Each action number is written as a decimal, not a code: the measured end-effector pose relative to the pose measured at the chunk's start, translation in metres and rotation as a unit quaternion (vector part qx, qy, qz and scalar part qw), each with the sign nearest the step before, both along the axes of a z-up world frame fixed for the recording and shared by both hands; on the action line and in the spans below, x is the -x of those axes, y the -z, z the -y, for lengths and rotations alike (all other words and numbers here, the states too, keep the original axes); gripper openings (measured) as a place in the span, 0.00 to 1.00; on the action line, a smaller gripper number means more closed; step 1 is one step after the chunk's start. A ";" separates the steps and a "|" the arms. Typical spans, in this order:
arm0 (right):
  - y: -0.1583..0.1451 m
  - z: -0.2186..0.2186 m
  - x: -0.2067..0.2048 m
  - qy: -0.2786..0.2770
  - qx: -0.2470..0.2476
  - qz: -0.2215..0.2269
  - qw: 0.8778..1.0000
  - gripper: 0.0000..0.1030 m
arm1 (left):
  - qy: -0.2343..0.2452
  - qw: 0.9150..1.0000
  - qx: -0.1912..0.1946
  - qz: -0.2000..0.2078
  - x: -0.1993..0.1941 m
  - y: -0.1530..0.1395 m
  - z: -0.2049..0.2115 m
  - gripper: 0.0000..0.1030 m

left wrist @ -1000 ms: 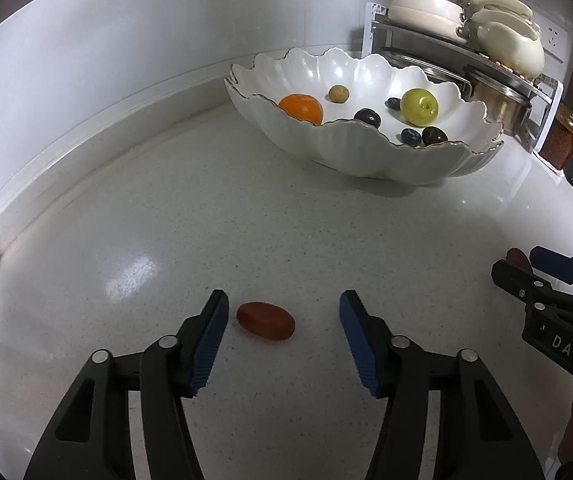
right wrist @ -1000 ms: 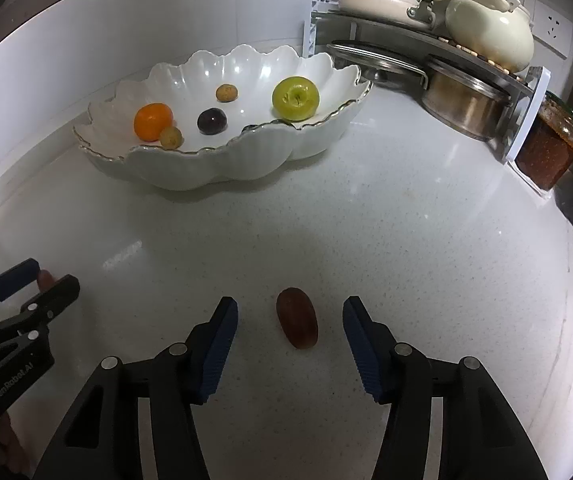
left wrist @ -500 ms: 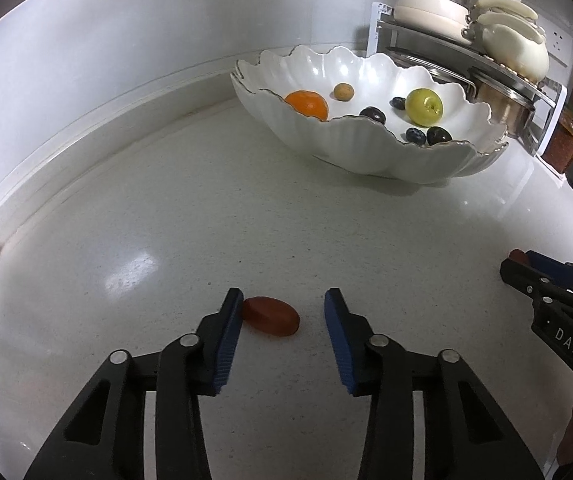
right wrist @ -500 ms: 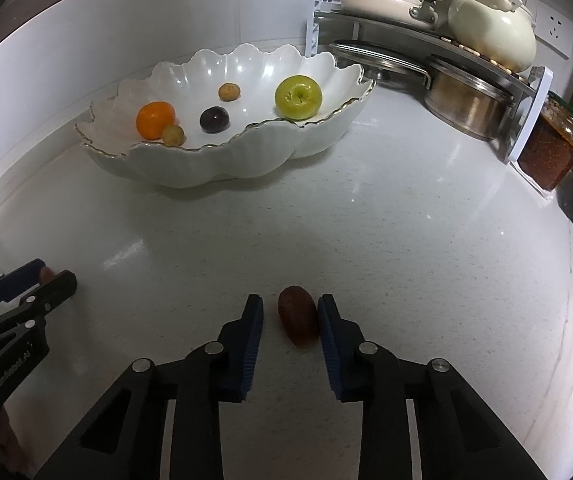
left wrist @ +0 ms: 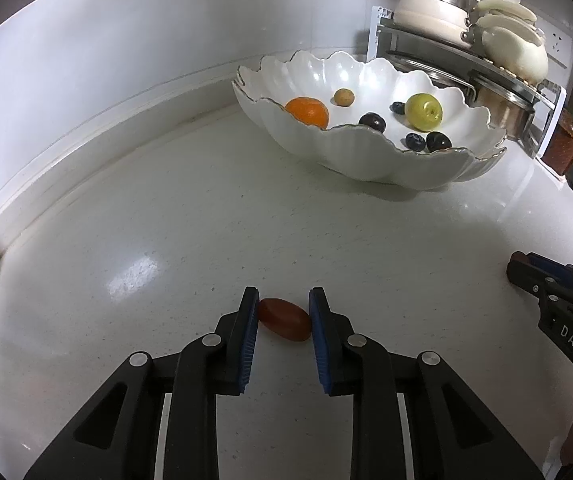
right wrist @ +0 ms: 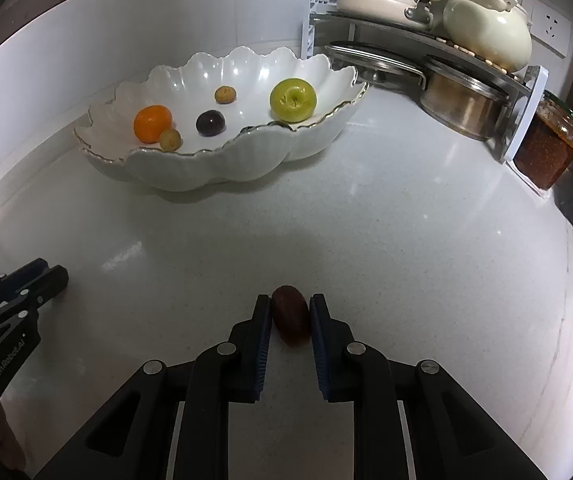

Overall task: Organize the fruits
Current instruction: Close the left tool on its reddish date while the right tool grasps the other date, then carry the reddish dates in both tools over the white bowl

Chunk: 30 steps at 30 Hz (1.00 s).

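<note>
Now the left gripper [left wrist: 282, 312] pinches a reddish oval fruit [left wrist: 284, 319] on the tabletop [left wrist: 206, 220], while the right gripper [right wrist: 289, 312] clamps a darker one [right wrist: 290, 315], possibly a date.

Reddish oval fruit [left wrist: 284, 319] lying crosswise, bottom centre of left view. Dark brown oval fruit [right wrist: 290, 315] lying lengthwise, bottom centre of right view.

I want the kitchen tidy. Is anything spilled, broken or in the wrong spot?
Nothing is spilled or broken. Two reddish-brown fruits lie on the counter outside the white bowl: the left gripper is shut on one date, the right gripper on the other date.
</note>
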State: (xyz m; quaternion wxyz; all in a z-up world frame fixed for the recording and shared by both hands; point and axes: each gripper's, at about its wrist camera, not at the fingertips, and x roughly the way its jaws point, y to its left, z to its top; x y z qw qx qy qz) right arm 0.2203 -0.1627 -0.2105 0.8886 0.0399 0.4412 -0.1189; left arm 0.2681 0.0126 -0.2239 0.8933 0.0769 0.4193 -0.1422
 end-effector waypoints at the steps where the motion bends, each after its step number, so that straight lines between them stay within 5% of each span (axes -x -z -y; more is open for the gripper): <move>1: -0.001 0.000 0.000 0.000 0.000 0.001 1.000 0.20 | 0.001 1.000 0.000 0.001 0.000 -0.001 0.000 0.25; 30: -0.064 0.013 -0.002 -0.013 0.002 0.065 0.998 0.20 | 0.014 0.999 0.019 0.047 -0.005 -0.073 0.024 0.25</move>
